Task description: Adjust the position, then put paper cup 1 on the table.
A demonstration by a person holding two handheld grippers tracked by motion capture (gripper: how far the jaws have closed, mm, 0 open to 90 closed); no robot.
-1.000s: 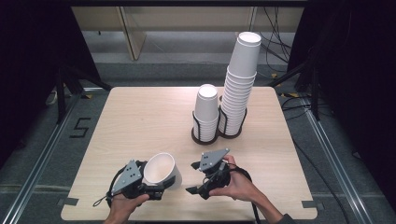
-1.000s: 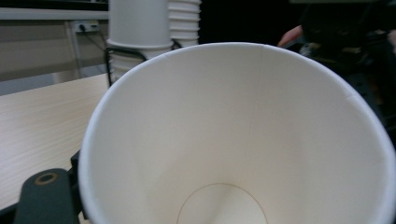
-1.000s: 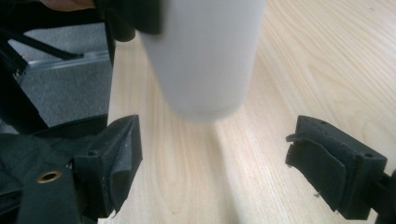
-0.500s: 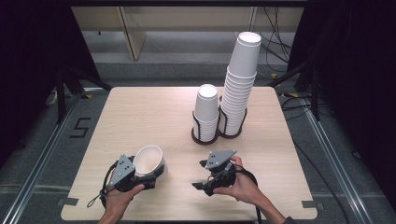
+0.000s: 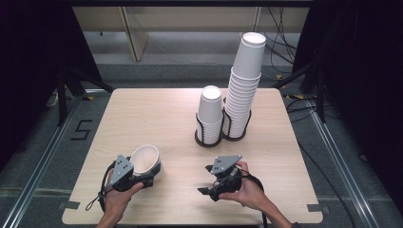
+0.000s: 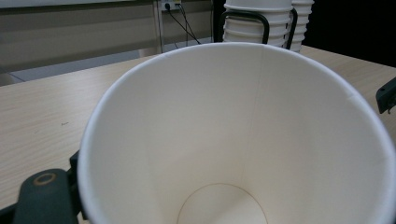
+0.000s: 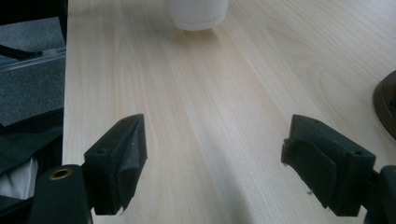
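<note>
Here, at this moment
Left claw (image 5: 151,173): clamped on the white paper cup (image 5: 145,160), near the front left corner of the bench (image 5: 142,114)
Cup: mouth up in the high view, standing on or just above the bench; which one I cannot tell
Left gripper view: looks straight down into the cup (image 6: 233,135), showing its inner seam and round bottom, which the high view does not; one black jaw pad shows at the rim's lower left
Right claw (image 5: 205,183): jaws spread wide, holding nothing, near the front edge, right of centre
Right gripper view: bare wood lies between the jaws of the right claw (image 7: 233,158); the base of the cup (image 7: 196,11) appears at the top edge, well apart from them
Short cup stack (image 5: 210,111): in a black wire holder (image 5: 209,135), toward the back of the bench, right of centre
Tall cup stack (image 5: 242,90): just beside the short one, on its right, in its own ring of the holder
High view alone: both hands and both stacks at full height
</note>
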